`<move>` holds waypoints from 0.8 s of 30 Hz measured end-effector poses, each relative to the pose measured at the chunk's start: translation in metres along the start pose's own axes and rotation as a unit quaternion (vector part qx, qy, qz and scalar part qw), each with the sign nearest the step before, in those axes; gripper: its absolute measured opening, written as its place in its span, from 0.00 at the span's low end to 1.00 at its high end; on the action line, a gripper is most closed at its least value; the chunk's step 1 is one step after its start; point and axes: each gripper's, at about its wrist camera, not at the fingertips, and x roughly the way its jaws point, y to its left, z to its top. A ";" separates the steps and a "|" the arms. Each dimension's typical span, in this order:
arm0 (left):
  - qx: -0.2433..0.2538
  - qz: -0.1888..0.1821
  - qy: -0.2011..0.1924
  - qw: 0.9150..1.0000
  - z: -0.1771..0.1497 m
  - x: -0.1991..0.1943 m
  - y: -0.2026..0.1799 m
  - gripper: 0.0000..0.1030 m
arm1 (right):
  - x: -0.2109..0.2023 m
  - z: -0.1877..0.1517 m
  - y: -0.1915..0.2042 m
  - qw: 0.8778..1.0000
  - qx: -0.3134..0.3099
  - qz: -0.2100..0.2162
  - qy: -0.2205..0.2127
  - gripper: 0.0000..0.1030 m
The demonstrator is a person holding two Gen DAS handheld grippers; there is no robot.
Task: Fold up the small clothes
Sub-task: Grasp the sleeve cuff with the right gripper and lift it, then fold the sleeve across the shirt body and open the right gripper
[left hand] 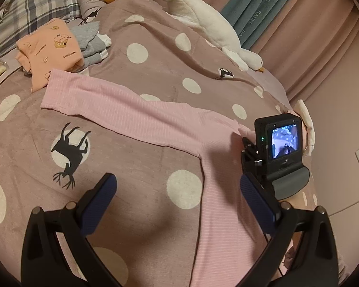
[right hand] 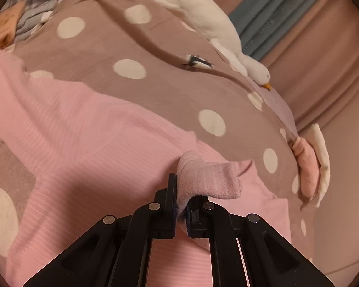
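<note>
At the far left of the bed (left hand: 122,143), which wears a mauve cover with cream dots and deer prints, sits a folded peach garment (left hand: 50,47) with grey folded clothes (left hand: 91,43) touching its right side. Nearer, the pink ribbed top (left hand: 136,114) lies spread across the cover, one long sleeve stretching left toward the stack and its body running toward the near edge. The left gripper (left hand: 178,191) hovers over it, fingers (left hand: 100,193) spread wide with nothing between them. Further right, the right gripper (right hand: 181,205) has its fingers pinched tight on a bunched pink cuff (right hand: 208,179) of the top, raised above the body. A white plush goose (left hand: 210,26) lies along the far right edge, by the curtains (left hand: 311,24).
</note>
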 end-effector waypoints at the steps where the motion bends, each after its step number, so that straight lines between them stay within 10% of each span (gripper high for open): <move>1: -0.001 0.000 -0.002 1.000 0.001 -0.001 0.001 1.00 | -0.003 0.003 0.005 1.000 -0.002 -0.002 -0.007 0.07; 11: -0.022 -0.014 0.009 1.000 0.011 0.017 0.004 1.00 | 0.012 0.003 0.037 0.997 -0.008 0.071 0.033 0.12; 15: -0.025 -0.041 0.011 0.999 0.022 0.034 -0.008 1.00 | -0.006 -0.008 0.038 0.995 -0.030 0.099 0.006 0.52; 18: -0.028 -0.064 0.015 0.997 0.032 0.050 -0.019 1.00 | -0.034 -0.022 0.032 0.988 -0.070 0.131 -0.043 0.52; 24: 0.007 -0.119 0.069 0.991 0.048 0.103 -0.056 1.00 | -0.052 -0.063 -0.046 0.975 0.056 0.207 -0.066 0.52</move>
